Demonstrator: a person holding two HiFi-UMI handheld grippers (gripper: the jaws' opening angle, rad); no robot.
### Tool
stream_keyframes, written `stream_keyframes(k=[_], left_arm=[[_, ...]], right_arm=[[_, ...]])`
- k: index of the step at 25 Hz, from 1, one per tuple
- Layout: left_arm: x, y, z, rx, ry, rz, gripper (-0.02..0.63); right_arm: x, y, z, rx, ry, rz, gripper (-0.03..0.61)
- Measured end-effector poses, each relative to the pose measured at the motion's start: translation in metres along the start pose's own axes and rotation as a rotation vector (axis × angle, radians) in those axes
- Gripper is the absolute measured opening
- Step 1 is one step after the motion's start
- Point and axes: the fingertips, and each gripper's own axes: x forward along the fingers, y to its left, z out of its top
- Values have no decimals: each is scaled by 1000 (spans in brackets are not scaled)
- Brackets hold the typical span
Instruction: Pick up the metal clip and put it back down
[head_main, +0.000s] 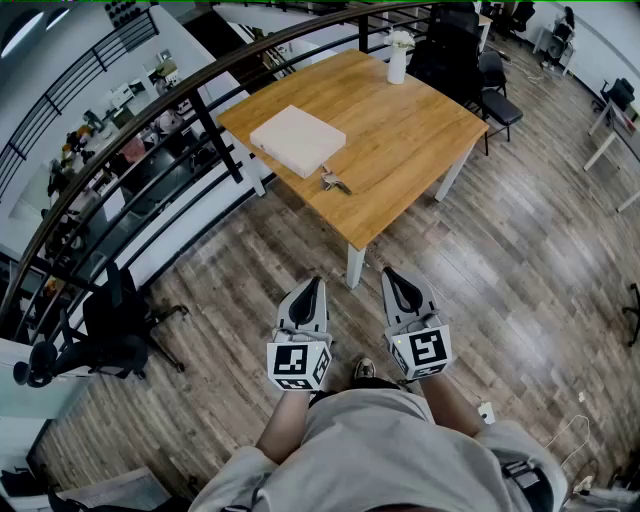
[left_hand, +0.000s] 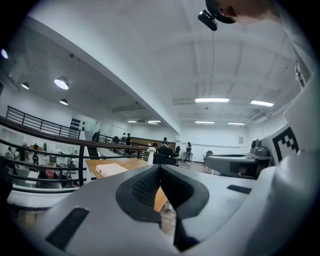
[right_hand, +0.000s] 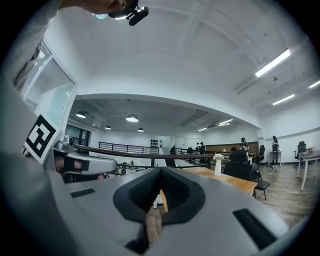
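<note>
Evidently pre-approach: left gripper (head_main: 312, 285) and right gripper (head_main: 394, 275) level, jaws closed on nothing, well short of clip (head_main: 334, 182) lying on table (head_main: 420, 130).

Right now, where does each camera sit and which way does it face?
Head view: on the person's head, looking steeply down at the table with the clip, the left gripper and right gripper; torso and forearms show.
Left gripper view: on the left gripper, looking level along its shut jaws toward the table; the right gripper shows at right.
Right gripper view: on the right gripper, level along its shut jaws toward the table; the left gripper shows at left.
Shared: both gripper views see the vase.
</note>
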Motion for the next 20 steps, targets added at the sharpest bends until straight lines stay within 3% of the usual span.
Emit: stream_keyframes(k=[10, 20], left_arm=[[65, -22, -21, -14, 59, 14, 25], [138, 9, -52, -31, 144, 24, 25]], right_arm=[[23, -65, -25, 50, 21, 38, 26], [82, -88, -64, 62, 98, 100, 26]])
